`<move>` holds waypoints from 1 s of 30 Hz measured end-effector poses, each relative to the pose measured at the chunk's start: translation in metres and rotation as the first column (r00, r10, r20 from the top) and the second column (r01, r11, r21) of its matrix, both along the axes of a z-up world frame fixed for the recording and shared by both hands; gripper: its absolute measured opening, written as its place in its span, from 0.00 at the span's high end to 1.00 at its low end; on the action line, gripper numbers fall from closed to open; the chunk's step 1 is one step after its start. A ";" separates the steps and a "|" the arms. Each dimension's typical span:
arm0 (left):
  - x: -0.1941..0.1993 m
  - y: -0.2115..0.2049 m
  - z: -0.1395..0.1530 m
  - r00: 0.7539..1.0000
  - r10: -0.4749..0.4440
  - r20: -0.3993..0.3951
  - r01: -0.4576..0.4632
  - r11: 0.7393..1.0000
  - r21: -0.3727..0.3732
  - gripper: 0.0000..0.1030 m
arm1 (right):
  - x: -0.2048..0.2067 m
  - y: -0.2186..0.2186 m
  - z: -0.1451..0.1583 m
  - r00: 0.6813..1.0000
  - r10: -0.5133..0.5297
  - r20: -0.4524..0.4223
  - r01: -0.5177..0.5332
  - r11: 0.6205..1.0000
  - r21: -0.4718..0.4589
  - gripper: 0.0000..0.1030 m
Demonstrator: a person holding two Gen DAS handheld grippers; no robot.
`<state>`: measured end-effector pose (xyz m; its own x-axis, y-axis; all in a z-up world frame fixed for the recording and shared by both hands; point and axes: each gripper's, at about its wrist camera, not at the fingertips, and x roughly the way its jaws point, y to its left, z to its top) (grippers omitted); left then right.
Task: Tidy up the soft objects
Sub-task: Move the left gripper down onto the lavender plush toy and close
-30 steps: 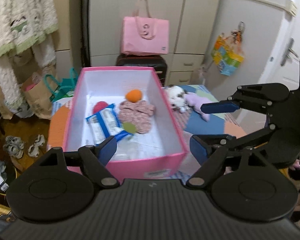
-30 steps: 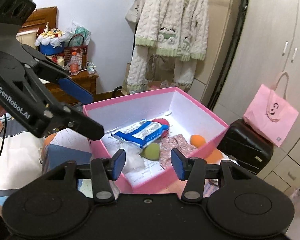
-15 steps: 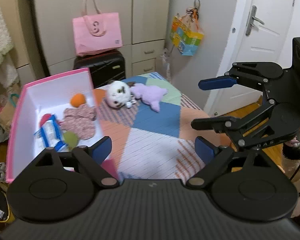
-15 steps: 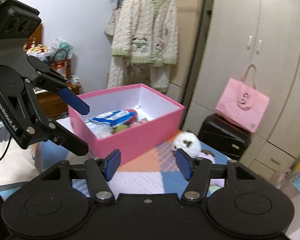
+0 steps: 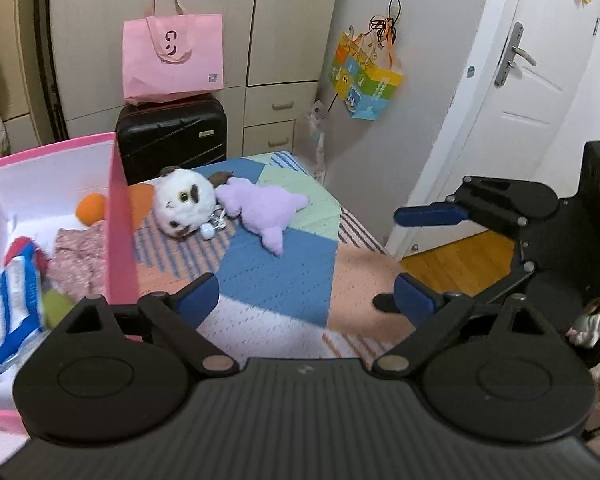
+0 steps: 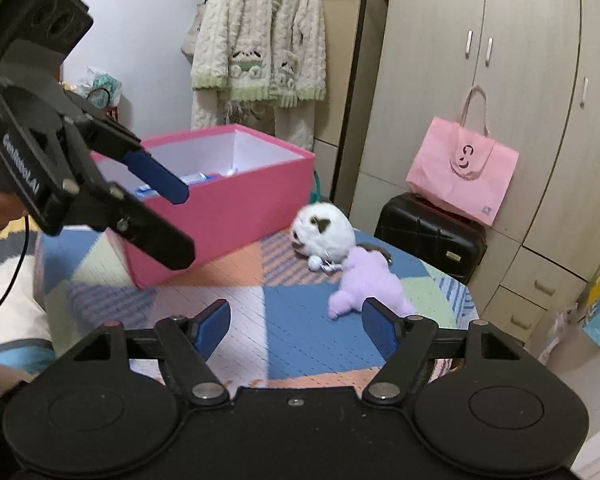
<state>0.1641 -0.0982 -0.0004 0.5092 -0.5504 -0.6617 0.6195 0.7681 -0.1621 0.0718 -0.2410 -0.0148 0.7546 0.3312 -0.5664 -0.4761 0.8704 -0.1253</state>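
Note:
Two plush toys lie together on the patchwork bedspread (image 5: 276,280): a round white one with brown patches (image 5: 184,204) (image 6: 324,232) and a purple one (image 5: 264,208) (image 6: 368,280). To their left, the pink box (image 5: 116,216) (image 6: 228,208) holds an orange ball (image 5: 91,208), a patterned cloth (image 5: 80,260) and a blue-white packet (image 5: 14,300). My left gripper (image 5: 306,300) (image 6: 182,227) hovers over the bedspread beside the box, jaws opening and empty. My right gripper (image 6: 296,326) (image 5: 408,258) hangs short of the purple plush, jaws also opening, nothing between them.
A black suitcase (image 5: 172,136) with a pink paper bag (image 5: 174,60) on top stands against the wardrobe behind the bed. A colourful bag (image 5: 364,80) hangs beside the white door (image 5: 520,80). A knitted cardigan (image 6: 260,40) hangs behind the box. Wooden floor shows past the bed's right edge.
Both grippers have swung right, away from over the pink box and toward the two plush toys, sinking a little. Both pairs of jaws have spread wider.

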 end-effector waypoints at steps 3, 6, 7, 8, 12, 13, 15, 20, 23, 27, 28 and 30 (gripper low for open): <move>0.012 -0.009 -0.012 1.000 0.018 0.007 -0.018 0.999 -0.028 0.08 | 0.012 -0.005 -0.013 1.000 0.012 0.006 -0.012 1.000 0.010 0.18; 0.022 -0.015 -0.025 0.999 0.041 0.009 -0.040 0.998 -0.057 0.08 | 0.029 -0.008 -0.030 1.000 -0.010 0.022 0.009 1.000 0.009 0.17; 0.027 -0.017 -0.031 0.999 0.054 0.007 -0.053 0.996 -0.068 0.08 | 0.034 -0.007 -0.035 0.999 -0.015 0.028 0.015 1.000 0.002 0.17; 0.031 -0.020 -0.035 0.998 0.064 0.002 -0.064 0.995 -0.078 0.08 | 0.040 -0.005 -0.042 1.000 -0.014 0.028 0.014 1.000 -0.006 0.17; 0.049 -0.031 -0.051 0.997 0.068 -0.022 -0.070 0.991 -0.115 0.08 | 0.059 -0.006 -0.062 1.000 -0.001 0.022 0.002 1.000 -0.028 0.17; 0.054 -0.034 -0.054 0.997 0.065 -0.035 -0.069 0.991 -0.119 0.08 | 0.065 -0.007 -0.066 1.000 0.002 0.024 -0.001 0.999 -0.035 0.17; 0.065 -0.038 -0.063 0.996 0.060 -0.071 -0.069 0.988 -0.138 0.08 | 0.074 -0.009 -0.070 1.000 0.002 0.030 -0.001 0.999 -0.040 0.17; 0.090 -0.049 -0.081 0.987 0.081 -0.135 -0.105 0.977 -0.183 0.09 | 0.093 -0.020 -0.075 0.997 0.003 0.075 -0.002 1.000 -0.018 0.08; 0.100 -0.055 -0.087 0.985 0.118 -0.129 -0.143 0.969 -0.200 0.10 | 0.105 -0.024 -0.078 0.997 0.025 0.076 -0.023 0.999 -0.027 0.08; 0.110 -0.063 -0.094 0.980 0.160 -0.117 -0.179 0.968 -0.177 0.11 | 0.122 -0.028 -0.084 0.996 0.066 0.059 -0.065 0.998 -0.017 0.05; 0.112 -0.065 -0.096 0.979 0.168 -0.115 -0.186 0.968 -0.170 0.11 | 0.126 -0.030 -0.085 0.996 0.072 0.054 -0.072 0.997 -0.010 0.05; 0.117 -0.069 -0.102 0.977 0.186 -0.100 -0.200 0.968 -0.154 0.12 | 0.136 -0.034 -0.089 0.997 0.075 0.035 -0.075 0.997 0.007 0.05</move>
<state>0.2810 -0.1667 -0.1020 0.5625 -0.5505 -0.6169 0.4410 0.8309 -0.3393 0.2081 -0.2750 -0.1035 0.7465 0.3921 -0.5376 -0.5357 0.8333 -0.1361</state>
